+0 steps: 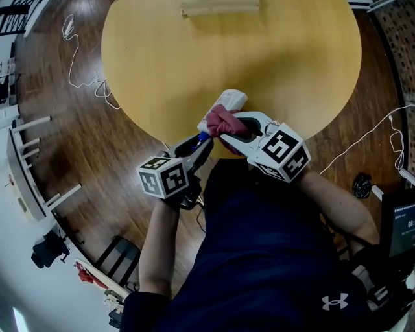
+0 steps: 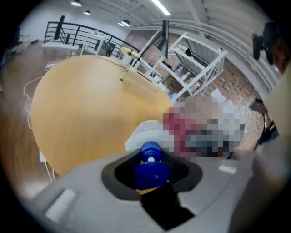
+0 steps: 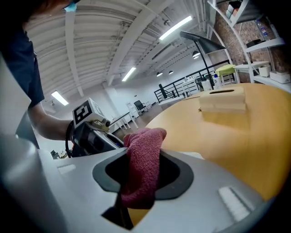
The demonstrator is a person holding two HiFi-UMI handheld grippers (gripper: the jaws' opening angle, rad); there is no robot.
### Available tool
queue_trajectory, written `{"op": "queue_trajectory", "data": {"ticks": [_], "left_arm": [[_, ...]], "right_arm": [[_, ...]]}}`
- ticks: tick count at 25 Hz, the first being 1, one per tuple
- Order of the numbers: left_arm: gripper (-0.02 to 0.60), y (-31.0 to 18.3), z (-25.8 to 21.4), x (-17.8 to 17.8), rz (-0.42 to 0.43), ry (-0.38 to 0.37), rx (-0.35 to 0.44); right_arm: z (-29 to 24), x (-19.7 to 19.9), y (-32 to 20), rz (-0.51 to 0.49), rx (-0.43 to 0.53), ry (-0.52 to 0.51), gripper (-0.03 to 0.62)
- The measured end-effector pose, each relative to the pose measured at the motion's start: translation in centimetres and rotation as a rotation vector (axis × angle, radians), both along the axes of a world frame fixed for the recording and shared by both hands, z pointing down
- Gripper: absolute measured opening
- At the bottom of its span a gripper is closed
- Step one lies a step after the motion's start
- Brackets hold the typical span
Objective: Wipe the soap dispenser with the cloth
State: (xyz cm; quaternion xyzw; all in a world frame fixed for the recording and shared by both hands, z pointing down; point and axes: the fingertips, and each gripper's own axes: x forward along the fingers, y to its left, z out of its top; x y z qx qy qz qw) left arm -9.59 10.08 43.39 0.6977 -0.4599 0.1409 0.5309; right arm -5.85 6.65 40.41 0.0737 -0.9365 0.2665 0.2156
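Note:
The soap dispenser, a white bottle with a blue pump, hangs tilted over the near edge of the round yellow table. My left gripper is shut on the blue pump, and the white bottle points away beyond its jaws. My right gripper is shut on a dark red cloth, which lies against the bottle's lower side. In the right gripper view the cloth stands bunched between the jaws, with the left gripper's marker cube just left of it.
A pale wooden box lies at the table's far side, also seen as the box in the right gripper view. White cables trail on the wooden floor at left and right. A white rack stands at the left.

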Motion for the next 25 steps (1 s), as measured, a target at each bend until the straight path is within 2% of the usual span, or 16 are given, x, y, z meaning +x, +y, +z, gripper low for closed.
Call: {"op": "queue_trajectory", "data": {"ticks": [3,6,8,10,11,14,16,17,20,25], "left_arm": [[0.138,0.2,0.2,-0.8,-0.047,0.054,-0.011],[0.138,0.2,0.5,-1.3,-0.094,0.117,-0.014],[0.138,0.3,0.7,-1.4,-0.125,0.168,-0.021],[0.138,0.5,0.9,-1.2,-0.151,0.228,-0.035],[0.138,0.6,0.9,-1.1,-0.165,0.269,-0.045],[0.138,0.8,0.8,-0.6,-0.224,0.401,-0.090],[0.138,0.7,0.9,-1.0,-0.254,0.433,-0.111],[0.138,0.6,0.9,-1.2,-0.265,0.443,-0.116],[0.138,0.7,1.1,-1.4,-0.305,0.504,-0.130],[0.138,0.5,1.0,-1.3,-0.338,0.572,-0.119]], "right_arm": [[2.9,1.3,-2.3,0.072,0.014,0.088,0.133],[7.5,4.3,-5.4,0.182,-0.041,0.241,0.133],[8.2,5.8,-6.7,0.233,-0.064,0.281,0.133],[5.6,5.3,-6.8,0.228,-0.039,0.214,0.133],[3.6,4.1,-6.3,0.196,-0.012,0.157,0.133],[-1.2,-0.9,-3.0,0.011,0.067,0.016,0.133],[-1.4,-3.1,-1.6,-0.070,0.087,0.017,0.133],[-0.6,-3.4,-1.9,-0.067,0.083,0.034,0.133],[1.8,-2.1,-4.8,0.040,0.027,0.055,0.132],[3.9,0.3,-9.1,0.146,0.047,0.153,0.132]]}}
